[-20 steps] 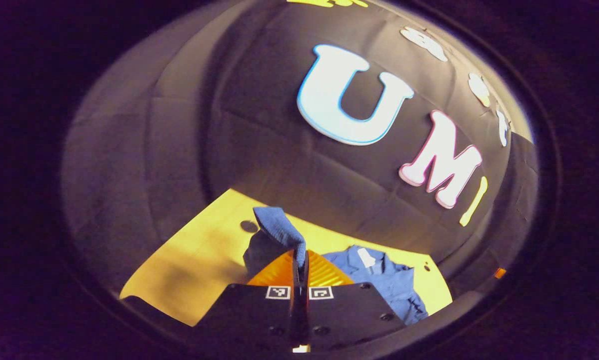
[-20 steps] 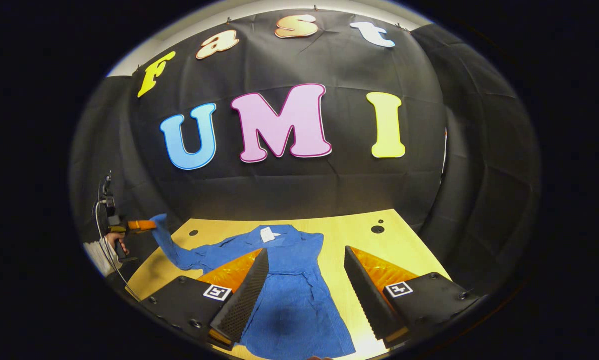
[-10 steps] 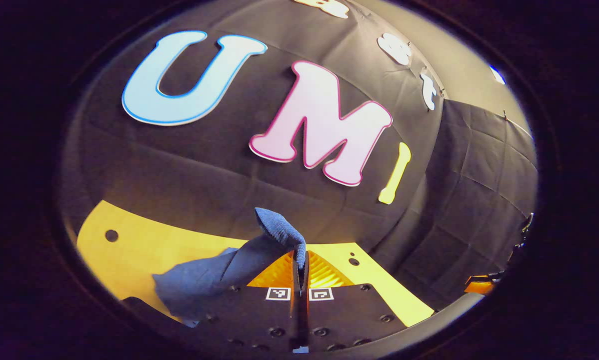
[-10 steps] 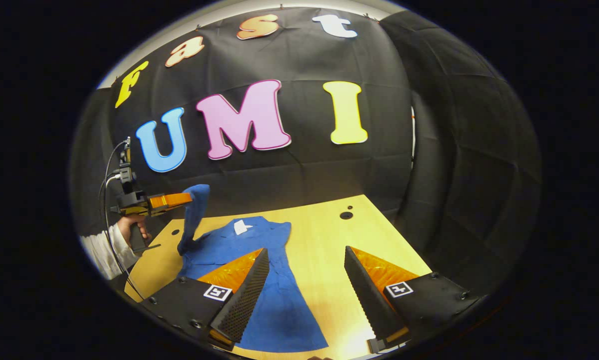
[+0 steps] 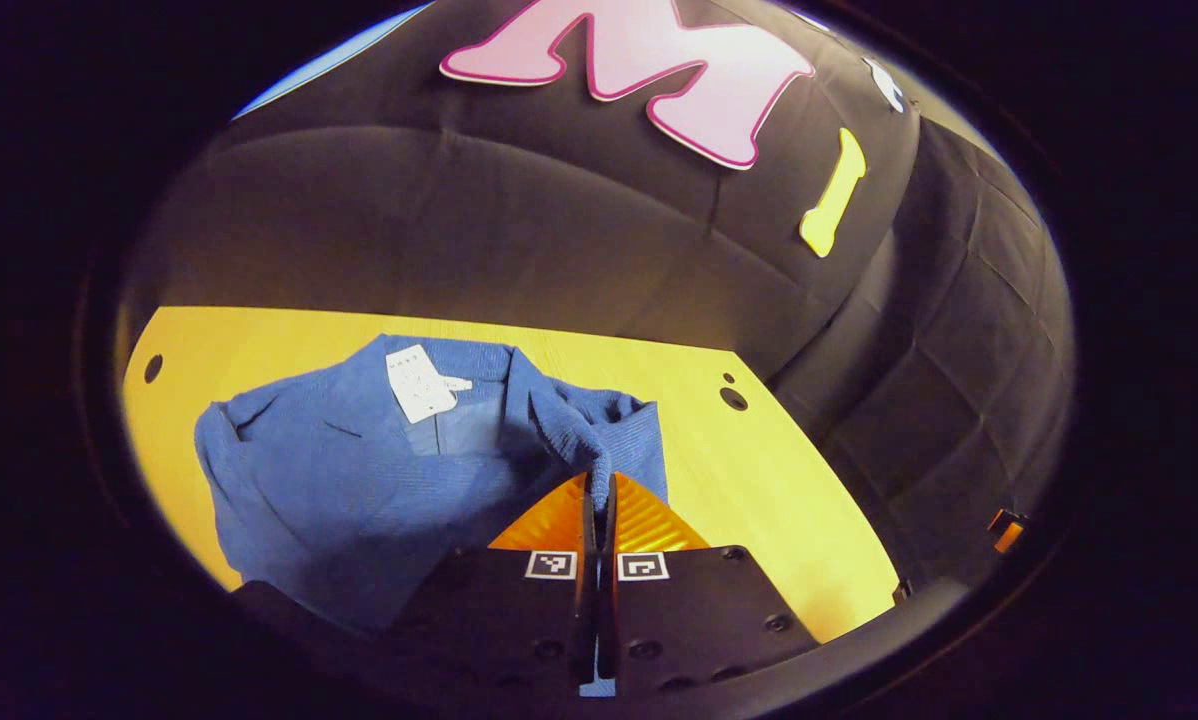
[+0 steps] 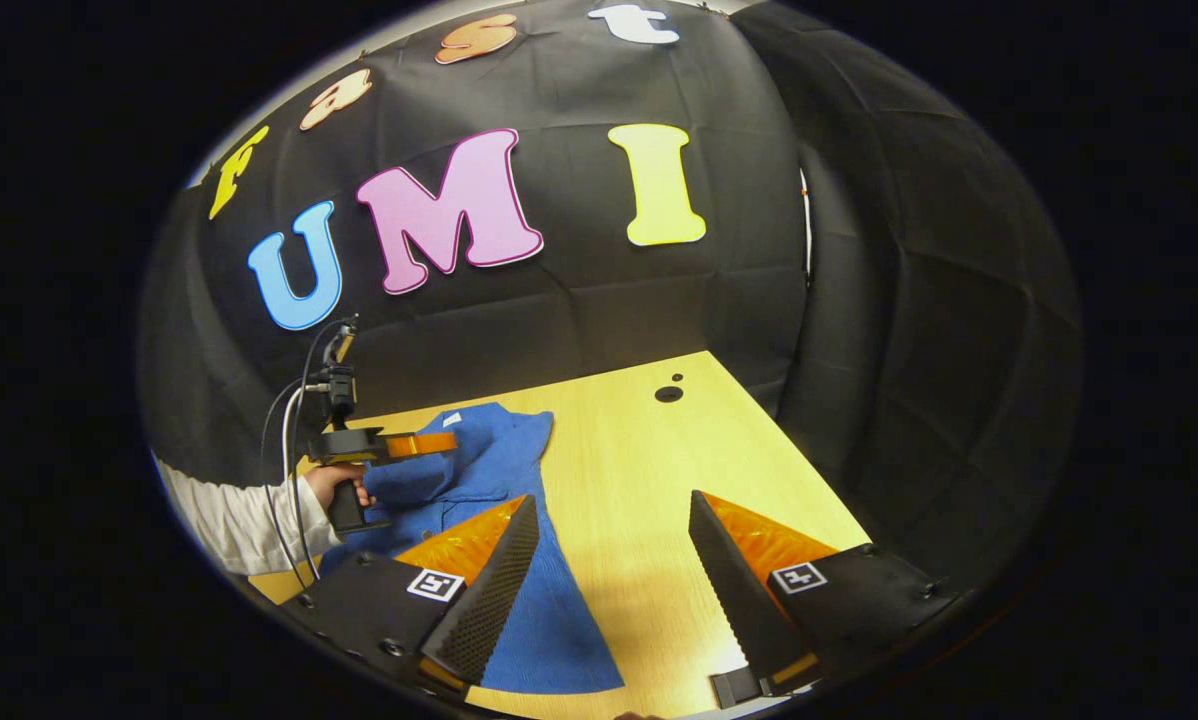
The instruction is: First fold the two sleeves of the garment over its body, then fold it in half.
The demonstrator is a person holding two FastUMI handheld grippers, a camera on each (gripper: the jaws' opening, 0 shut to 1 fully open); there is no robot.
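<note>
A blue garment (image 5: 359,450) lies on the yellow table (image 5: 759,470) with a white label (image 5: 419,382) at its collar. My left gripper (image 5: 600,485) is shut on a sleeve (image 5: 569,430), held low over the garment's body. In the right gripper view the same garment (image 6: 499,470) lies at the left, and the left gripper (image 6: 449,441), held by a hand (image 6: 334,485), hovers over it. My right gripper (image 6: 609,520) stands open above the table to the right of the garment's hem, holding nothing.
The table (image 6: 639,480) has small round holes (image 6: 668,394) near its far right corner and one hole (image 5: 152,368) at the far left. Black cloth walls close in behind and to the right. A white sleeve (image 6: 229,515) of the person reaches in from the left.
The left gripper has carried the sleeve rightward and down, from high beside the garment to low over its body. The right gripper has drifted right, staying open.
</note>
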